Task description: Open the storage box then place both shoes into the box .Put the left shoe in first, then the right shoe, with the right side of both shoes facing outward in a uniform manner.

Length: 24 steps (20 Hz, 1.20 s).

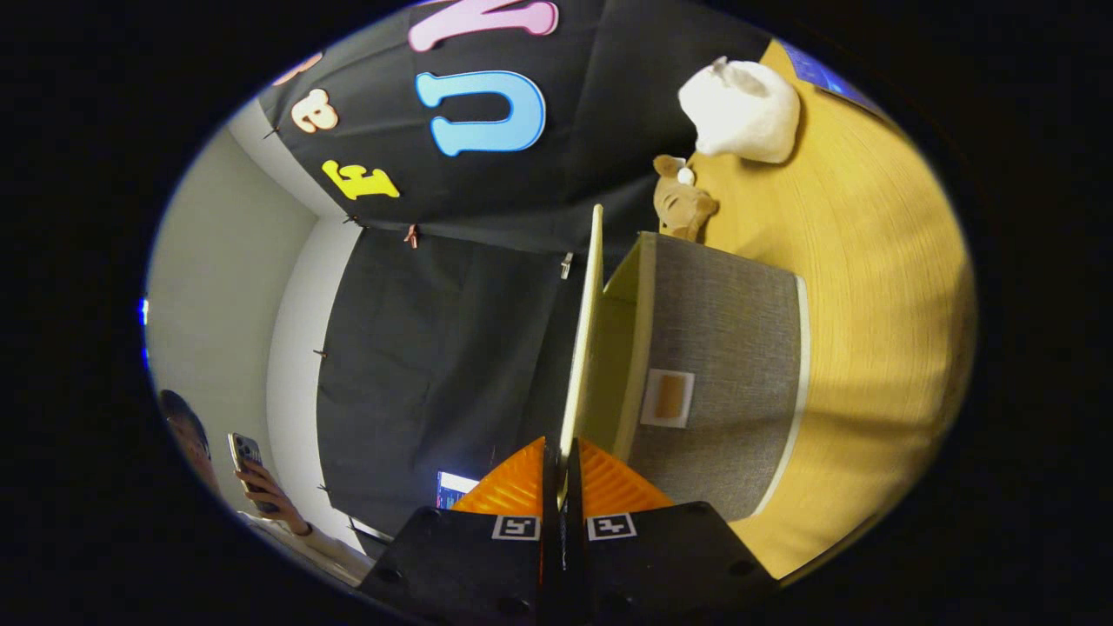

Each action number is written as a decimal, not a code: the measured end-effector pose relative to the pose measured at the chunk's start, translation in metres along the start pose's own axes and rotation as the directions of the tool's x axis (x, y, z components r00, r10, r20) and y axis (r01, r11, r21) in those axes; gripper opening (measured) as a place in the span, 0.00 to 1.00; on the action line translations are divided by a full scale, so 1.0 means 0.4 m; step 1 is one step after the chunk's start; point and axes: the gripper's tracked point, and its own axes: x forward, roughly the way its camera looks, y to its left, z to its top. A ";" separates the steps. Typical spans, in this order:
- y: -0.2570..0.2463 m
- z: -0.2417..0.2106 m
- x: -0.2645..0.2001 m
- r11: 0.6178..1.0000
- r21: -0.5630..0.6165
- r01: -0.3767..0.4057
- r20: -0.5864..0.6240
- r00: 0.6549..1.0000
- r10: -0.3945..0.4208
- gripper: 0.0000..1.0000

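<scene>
Gripper view showed the gripper (561, 469) pinching the lid (584, 330) edge between both fingers, swinging it clear of the storage box (722, 365) for shoes.

**Looks like a staged recording booth, not a real home**

Black cloth (452, 348) is clipped up as a backdrop against plain white walls (217, 287). A wooden surface (878, 261) carries home-style props: a grey fabric storage box (722, 382), a brown plush toy (683, 207), and a white plush (739, 109). A person (261, 496) stands off to the side holding a phone (245, 456).
</scene>
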 end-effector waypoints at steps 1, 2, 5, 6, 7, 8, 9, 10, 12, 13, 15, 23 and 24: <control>0.015 -0.001 0.009 1.000 -0.026 0.010 0.006 1.000 -0.010 0.05; 0.027 0.000 0.015 0.998 -0.066 0.025 0.007 1.000 -0.024 0.05; 0.121 0.011 0.048 0.992 -0.127 0.010 0.017 1.000 -0.008 0.05; 0.150 0.014 0.071 0.989 -0.150 0.005 0.014 1.000 -0.002 0.05; 0.176 0.013 0.095 0.985 -0.175 0.001 0.011 1.000 0.001 0.05; 0.203 0.010 0.119 0.979 -0.202 -0.006 0.004 1.000 0.006 0.05; 0.224 0.004 0.143 0.974 -0.229 -0.005 -0.005 1.000 0.004 0.05; 0.241 0.003 0.170 0.968 -0.249 -0.004 -0.013 1.000 0.001 0.05; 0.276 -0.009 0.226 0.961 -0.275 -0.007 -0.030 1.000 -0.002 0.05; 0.289 -0.020 0.255 0.958 -0.288 -0.003 -0.039 0.999 -0.009 0.05; 0.304 -0.042 0.306 0.952 -0.307 -0.003 -0.061 0.998 -0.017 0.05; 0.303 -0.086 0.524 0.926 -0.375 0.043 -0.073 0.995 -0.076 0.19; 0.297 -0.091 0.546 0.921 -0.385 0.056 -0.074 0.993 -0.091 0.26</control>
